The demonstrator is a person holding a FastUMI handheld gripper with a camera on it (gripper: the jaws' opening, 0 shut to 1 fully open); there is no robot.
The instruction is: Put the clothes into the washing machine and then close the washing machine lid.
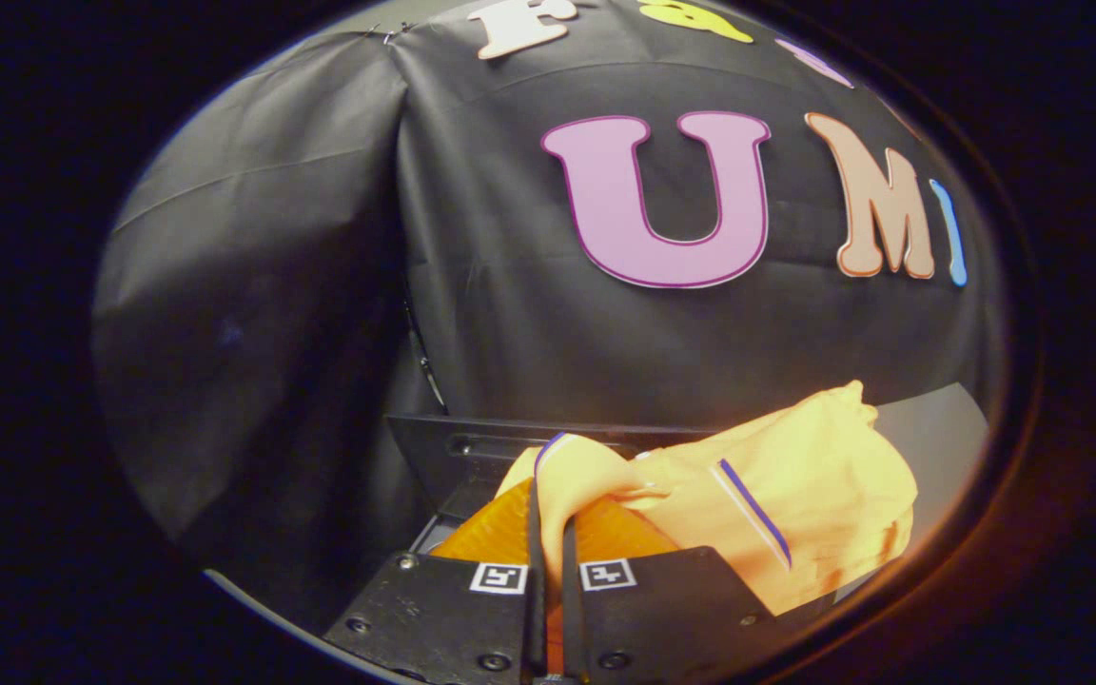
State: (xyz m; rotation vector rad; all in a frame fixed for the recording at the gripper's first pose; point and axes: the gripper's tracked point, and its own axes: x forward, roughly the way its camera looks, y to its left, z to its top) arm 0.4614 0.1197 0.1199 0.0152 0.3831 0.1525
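Clothes, here a single orange-yellow fabric garment with thin blue-and-white stripes [776, 495], hang bunched from the gripper [553, 552], whose two fingers stand almost together, pinching a fold of the cloth between them. The bulk of the garment spills off to the right of the fingers and beyond them, lifted clear and sagging under its own weight. Just behind it, past the fingertips, stands a dark, flat-fronted box with a long slot near its upper edge [472, 457], possibly the washing machine or its raised lid, though the garment hides too much to say which, and no opening can be made out. The hold looks thin: only a small pleat sits between the fingers, so a quick swing or a snag on the box's edge could pull the cloth free before it reaches the drum. The loose mass on the right could also drape over the rim rather than fall inside, and any trailing hem would then keep the lid from closing flush. A pale grey table [938, 428] shows beyond the garment on the right. Black cloth walls [253, 285], creased and pinned at a seam, enclose the booth behind, and the lighting is dim and warm.
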